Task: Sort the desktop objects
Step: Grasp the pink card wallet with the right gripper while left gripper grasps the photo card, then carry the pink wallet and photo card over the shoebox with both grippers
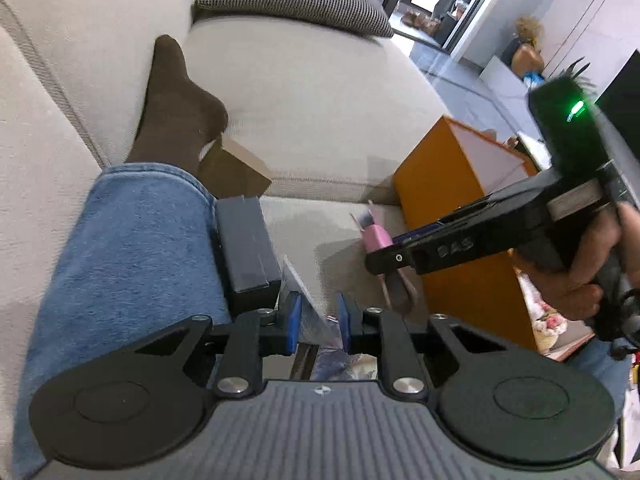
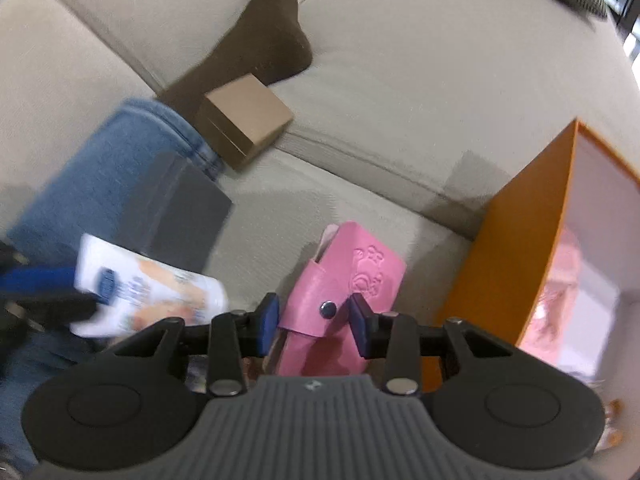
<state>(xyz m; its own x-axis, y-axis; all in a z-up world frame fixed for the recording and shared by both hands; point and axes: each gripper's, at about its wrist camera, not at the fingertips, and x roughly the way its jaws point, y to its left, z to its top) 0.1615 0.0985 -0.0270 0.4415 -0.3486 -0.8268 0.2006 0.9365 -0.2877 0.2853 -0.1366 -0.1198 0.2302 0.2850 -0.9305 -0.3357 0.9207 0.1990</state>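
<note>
My left gripper [image 1: 318, 322] is shut on a thin white printed packet [image 1: 308, 312], seen edge-on between the blue pads; it shows in the right wrist view [image 2: 152, 292] at lower left. My right gripper [image 2: 314, 316] is shut on a pink leather pouch [image 2: 352, 276] with an embossed figure and a snap button, held above the beige sofa seat [image 2: 360, 152]. In the left wrist view the right gripper [image 1: 380, 258] comes in from the right with the pink pouch [image 1: 376, 238].
An orange box [image 2: 520, 256] with a white inside stands at the right, also in the left wrist view [image 1: 440, 184]. A dark grey box [image 1: 246, 248] and a small brown cardboard box [image 2: 244, 120] lie by a jeans-clad leg [image 1: 132, 256] with a brown sock [image 1: 180, 108]. A checked cushion [image 1: 292, 0] lies at the back.
</note>
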